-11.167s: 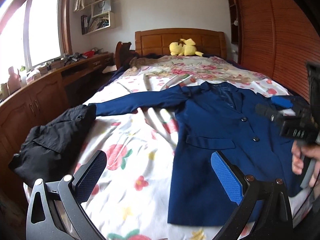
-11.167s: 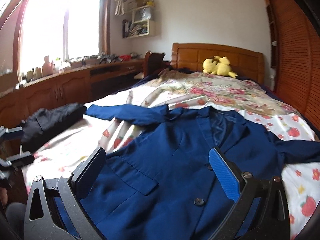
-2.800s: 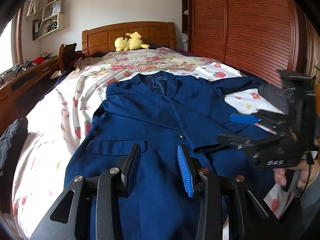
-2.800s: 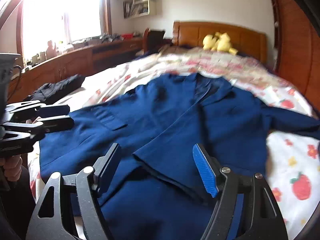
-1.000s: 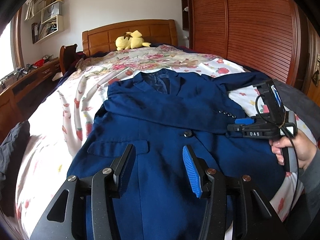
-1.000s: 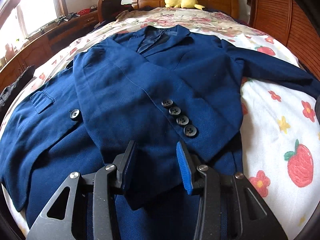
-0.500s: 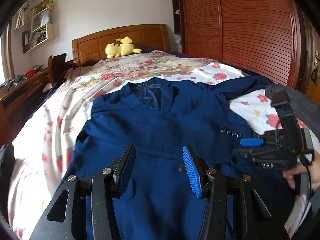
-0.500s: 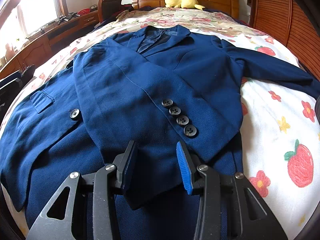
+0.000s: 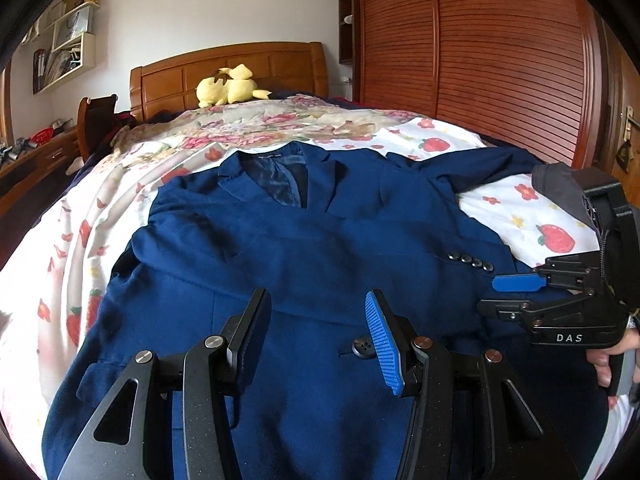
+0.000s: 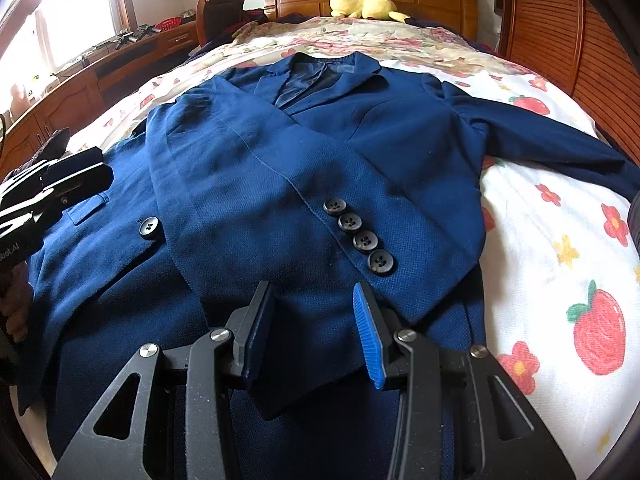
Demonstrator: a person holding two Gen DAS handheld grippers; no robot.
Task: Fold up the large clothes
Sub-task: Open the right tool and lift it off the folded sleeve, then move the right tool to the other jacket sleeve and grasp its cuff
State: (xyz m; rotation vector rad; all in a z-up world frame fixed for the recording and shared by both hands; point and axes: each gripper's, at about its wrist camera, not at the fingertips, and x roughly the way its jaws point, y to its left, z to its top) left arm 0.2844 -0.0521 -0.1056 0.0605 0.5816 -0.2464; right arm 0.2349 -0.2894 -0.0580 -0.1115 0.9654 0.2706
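A bed (image 9: 472, 140) with a white sheet printed with red strawberries and flowers fills most of both views. Beyond the bed stands a wooden headboard (image 9: 256, 68), and a slatted wooden wardrobe (image 9: 480, 52) runs along the bed's right side. A wooden desk (image 10: 80, 84) lines the bed's left side under a bright window.

A navy blue blazer (image 9: 280, 248) lies face up across the middle of the bed, collar toward the headboard. One sleeve (image 10: 280, 200) is folded diagonally over the blazer's chest, its cuff with four dark buttons (image 10: 358, 234) resting near the blazer's right edge. The other sleeve (image 10: 540, 140) stretches out flat toward the wardrobe side of the bed.

A yellow plush toy (image 9: 228, 88) sits at the head of the bed, against the headboard.

The left gripper (image 9: 318, 332) hangs above the blazer's lower front, jaws parted to a middling gap with nothing between them; a single front button (image 9: 362, 348) shows just inside its blue pad. The right gripper (image 10: 314, 330) hovers just past the folded cuff, jaws likewise partly spread and empty. Whether either touches the cloth cannot be told.
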